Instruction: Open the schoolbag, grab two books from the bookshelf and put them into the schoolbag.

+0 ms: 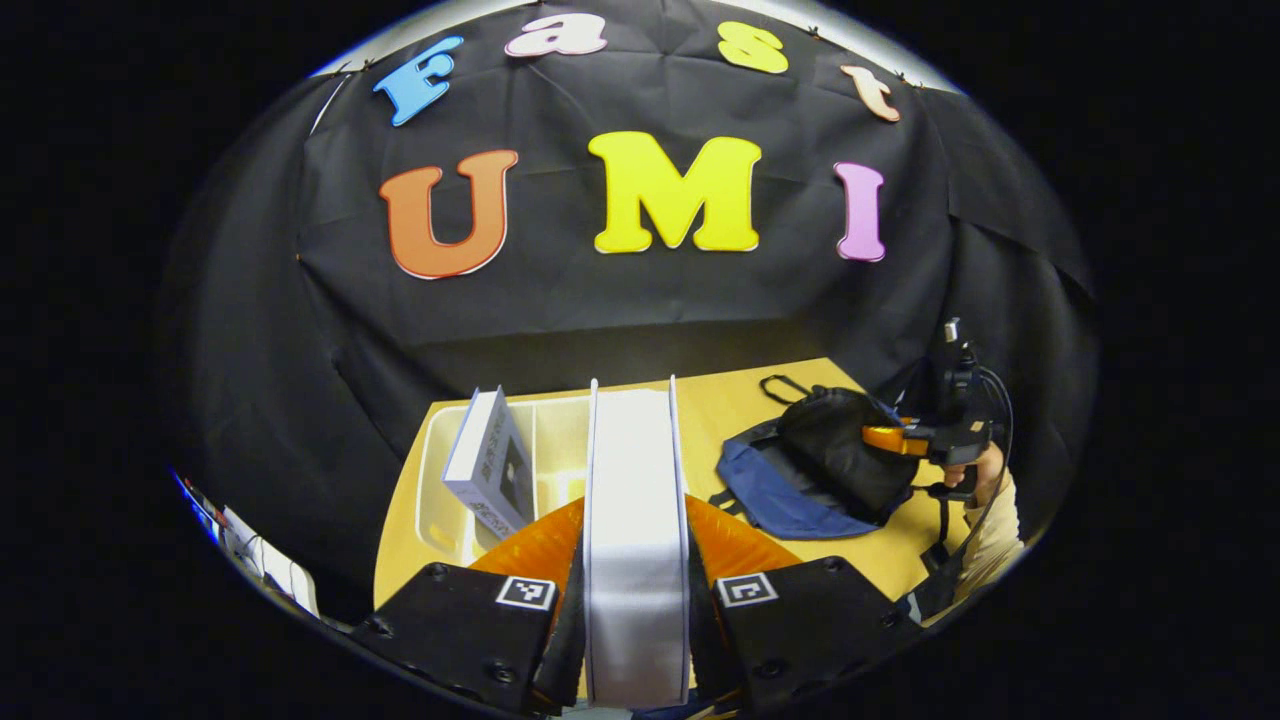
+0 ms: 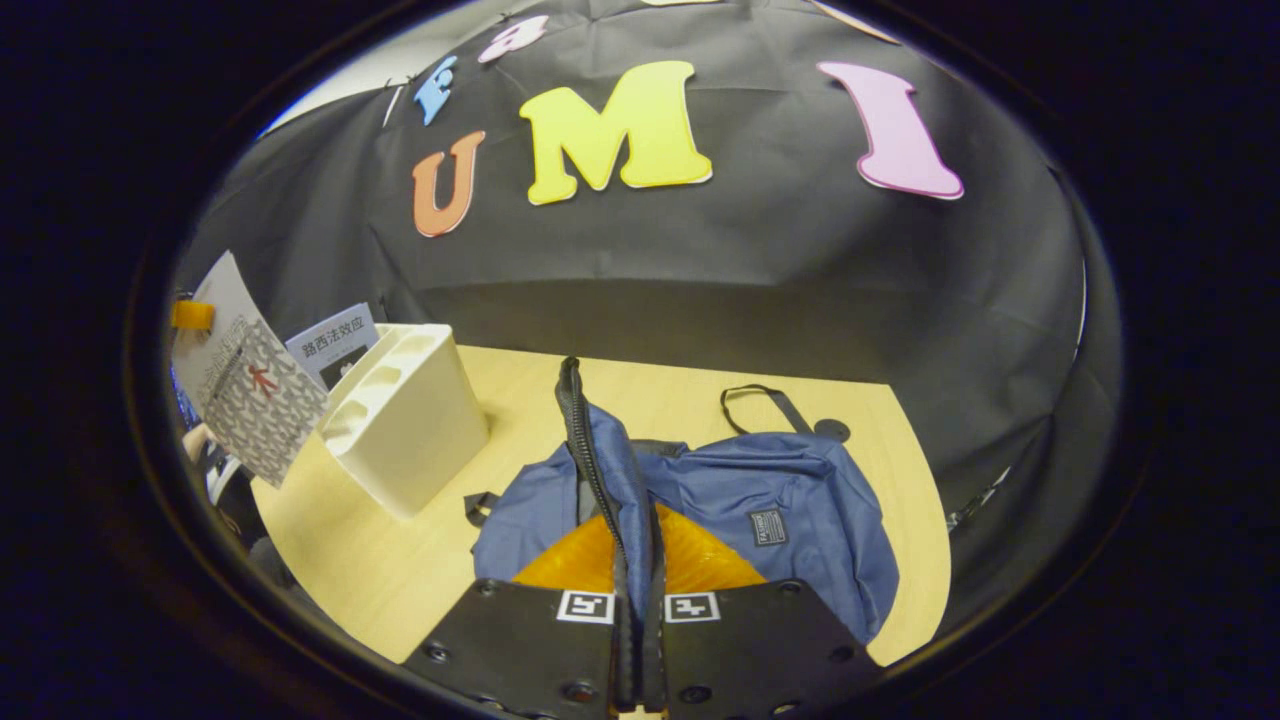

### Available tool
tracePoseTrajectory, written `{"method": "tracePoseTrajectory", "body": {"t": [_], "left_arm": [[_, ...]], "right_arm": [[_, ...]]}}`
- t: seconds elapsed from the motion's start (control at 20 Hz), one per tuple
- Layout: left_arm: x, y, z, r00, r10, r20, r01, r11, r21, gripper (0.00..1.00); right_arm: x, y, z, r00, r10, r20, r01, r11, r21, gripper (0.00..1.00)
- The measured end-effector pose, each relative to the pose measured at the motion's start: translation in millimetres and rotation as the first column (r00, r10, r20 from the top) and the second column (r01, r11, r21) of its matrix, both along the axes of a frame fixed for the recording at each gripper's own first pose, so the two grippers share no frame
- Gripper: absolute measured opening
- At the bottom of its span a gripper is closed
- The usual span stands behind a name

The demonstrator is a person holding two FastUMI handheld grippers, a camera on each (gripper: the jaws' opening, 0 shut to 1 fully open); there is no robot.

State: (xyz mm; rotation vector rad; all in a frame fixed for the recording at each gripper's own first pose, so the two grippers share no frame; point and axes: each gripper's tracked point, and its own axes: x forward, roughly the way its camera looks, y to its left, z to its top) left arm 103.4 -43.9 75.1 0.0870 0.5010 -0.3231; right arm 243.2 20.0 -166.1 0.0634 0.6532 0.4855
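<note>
Currently, the left gripper (image 1: pixel 636 560) is clamped on a white book (image 1: pixel 636 520), both fingers pressing its covers, the book standing on edge with its page edge facing the camera. In the left gripper view, the book is held above the near side of the wooden table (image 1: pixel 880 560). Behind it, toward the table's left edge, sits the white bookshelf (image 1: pixel 440 500), a slotted plastic holder. A second book (image 1: pixel 490 465) leans tilted inside one of its compartments.

The schoolbag (image 1: pixel 820 470) lies toward the table's right edge, blue outside and dark within. In the left gripper view, the right gripper (image 1: pixel 905 440) is at the bag's upper right side, with a hand (image 1: pixel 985 475) behind it.

In the right gripper view, the right gripper (image 2: pixel 638 600) is closed on the zipper edge (image 2: pixel 600 470) of the schoolbag (image 2: pixel 780 500), both fingers pressing the fabric. The edge rises upright from between the fingers. The bag's black carry loop (image 2: pixel 765 400) lies flat on the table (image 2: pixel 420 560) toward the far edge. The bookshelf (image 2: pixel 405 415) stands near the table's left edge, well apart from the bag. The held book (image 2: pixel 245 385) appears at the far left, above the table's edge, with the second book (image 2: pixel 335 340) just behind it in the shelf.
</note>
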Motion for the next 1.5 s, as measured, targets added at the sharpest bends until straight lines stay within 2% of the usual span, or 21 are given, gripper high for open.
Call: {"method": "tracePoseTrajectory", "body": {"t": [0.15,0.25,0.4,0.6,0.75,0.9,1.05,1.15,1.2,1.25,1.35,1.4,1.5], "left_arm": [[-0.2,-40.2,-7.5,0.996,-0.086,-0.025,0.083,0.992,-0.098,0.45],[0.7,-70.3,-15.1,0.987,-0.153,-0.046,0.143,0.975,-0.171,0.45],[15.3,-106.5,-32.5,0.974,-0.209,-0.091,0.180,0.950,-0.254,0.45],[45.9,-148.1,-65.0,0.955,-0.251,-0.158,0.170,0.899,-0.405,0.45],[76.8,-155.1,-97.1,0.961,-0.203,-0.188,0.093,0.878,-0.470,0.45],[95.1,-163.8,-129.5,0.954,-0.186,-0.237,0.011,0.809,-0.588,0.45],[109.7,-173.7,-157.3,0.953,-0.152,-0.262,-0.061,0.752,-0.656,0.45],[117.4,-188.7,-170.7,0.949,-0.150,-0.277,-0.097,0.697,-0.711,0.45],[117.9,-196.8,-171.5,0.948,-0.147,-0.281,-0.112,0.675,-0.729,0.40],[119.8,-205.8,-173.4,0.949,-0.146,-0.278,-0.115,0.664,-0.739,0.45],[126.4,-222.1,-181.5,0.950,-0.139,-0.279,-0.129,0.638,-0.759,0.45],[128.8,-231.1,-185.0,0.947,-0.144,-0.287,-0.141,0.616,-0.775,0.45],[135.9,-250.4,-194.8,0.943,-0.163,-0.290,-0.157,0.552,-0.819,0.45]], "right_arm": [[-0.3,2.4,2.7,1.000,-0.005,-0.007,0.005,1.000,0.007,0.04],[0.4,5.9,3.3,0.999,-0.011,-0.030,0.012,0.999,0.031,0.04],[1.7,12.6,-0.8,0.998,0.005,-0.062,-0.003,0.999,0.032,0.02],[3.0,19.7,7.9,0.996,0.026,-0.080,-0.021,0.998,0.057,0.04],[3.7,20.2,20.9,0.994,0.037,-0.101,-0.028,0.995,0.091,0.02],[12.1,21.0,31.5,0.992,0.048,-0.120,-0.035,0.994,0.107,0.02],[18.3,15.4,45.5,0.995,0.044,-0.087,-0.039,0.998,0.050,0.02],[21.5,13.8,62.2,0.998,0.047,-0.045,-0.046,0.999,0.014,0.02],[22.5,15.9,72.2,0.998,0.049,-0.029,-0.048,0.999,0.020,0.02],[22.1,16.7,79.6,0.999,0.052,-0.016,-0.051,0.998,0.019,0.02],[27.5,16.9,90.5,0.999,0.051,0.009,-0.052,0.999,0.010,0.02],[28.9,18.2,95.7,0.999,0.052,0.014,-0.052,0.999,0.015,0.02],[32.7,23.1,104.4,0.998,0.057,0.024,-0.057,0.998,0.028,0.02]]}}
